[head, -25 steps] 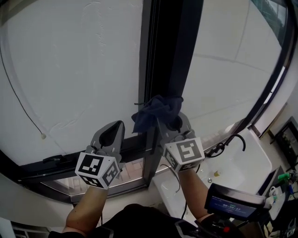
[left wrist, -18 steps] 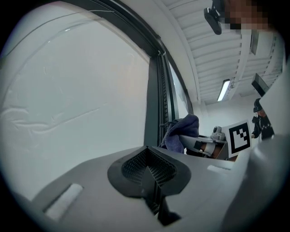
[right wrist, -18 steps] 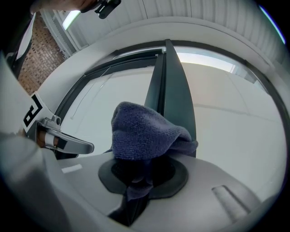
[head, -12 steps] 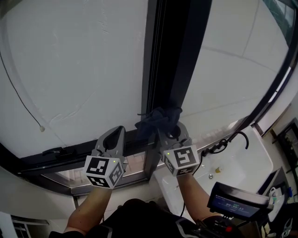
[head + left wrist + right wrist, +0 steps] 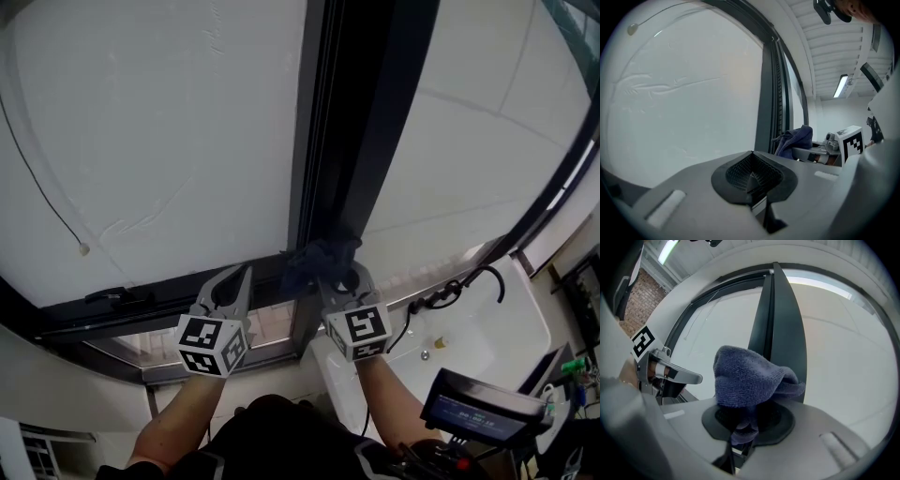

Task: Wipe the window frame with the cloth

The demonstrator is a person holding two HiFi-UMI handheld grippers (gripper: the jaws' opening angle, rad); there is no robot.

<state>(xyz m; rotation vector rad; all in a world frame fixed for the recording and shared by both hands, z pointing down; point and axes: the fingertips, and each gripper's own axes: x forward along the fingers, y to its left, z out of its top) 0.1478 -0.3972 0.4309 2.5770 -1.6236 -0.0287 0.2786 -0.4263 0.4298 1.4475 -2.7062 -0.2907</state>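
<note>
A dark blue cloth [image 5: 319, 259] is bunched in my right gripper [image 5: 336, 277], which is shut on it. The cloth [image 5: 747, 378] presses against the foot of the black vertical window frame post [image 5: 361, 122], where it meets the lower rail [image 5: 141, 302]. My left gripper [image 5: 231, 282] sits just left of it by the lower rail, shut with nothing between its jaws. In the left gripper view the cloth [image 5: 794, 140] and the post [image 5: 774, 93] lie ahead to the right.
White frosted panes [image 5: 159, 131] fill both sides of the post. A thin cord with a bead end [image 5: 83, 248] hangs across the left pane. A black cable [image 5: 459, 286] lies on the white sill at right, and a device with a screen [image 5: 473, 412] stands lower right.
My right gripper has slid the cloth down the post to its base. The left gripper has stayed beside it near the lower rail.
</note>
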